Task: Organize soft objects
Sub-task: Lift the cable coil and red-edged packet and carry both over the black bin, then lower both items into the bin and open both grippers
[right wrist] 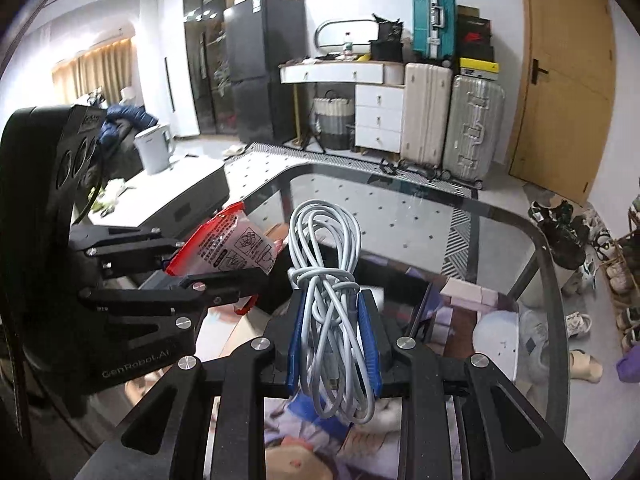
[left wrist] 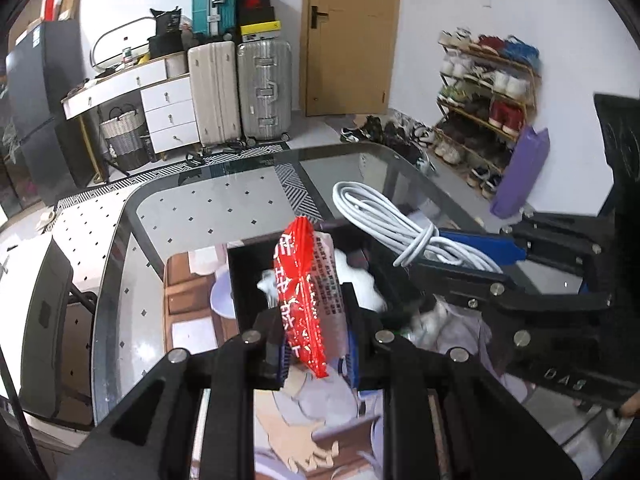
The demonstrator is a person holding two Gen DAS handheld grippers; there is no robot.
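Note:
My left gripper [left wrist: 314,320] is shut on a red and clear plastic packet [left wrist: 308,280] and holds it upright above a black bin [left wrist: 244,276] on the glass table [left wrist: 132,248]. White soft items [left wrist: 360,280] lie inside the bin. My right gripper [right wrist: 334,316] is shut on a coiled white cable [right wrist: 326,264] and holds it above the table. In the left wrist view the right gripper [left wrist: 480,254] and the cable [left wrist: 384,216] are at the right of the bin. In the right wrist view the left gripper [right wrist: 212,272] with the packet [right wrist: 236,244] is at the left.
A patterned mat [left wrist: 304,408] lies on the table below the grippers. Beyond the table stand suitcases [left wrist: 240,92], a white drawer desk [left wrist: 160,104], a wooden door [left wrist: 352,36] and a shoe rack [left wrist: 488,96]. A purple bag [left wrist: 520,172] leans by the rack.

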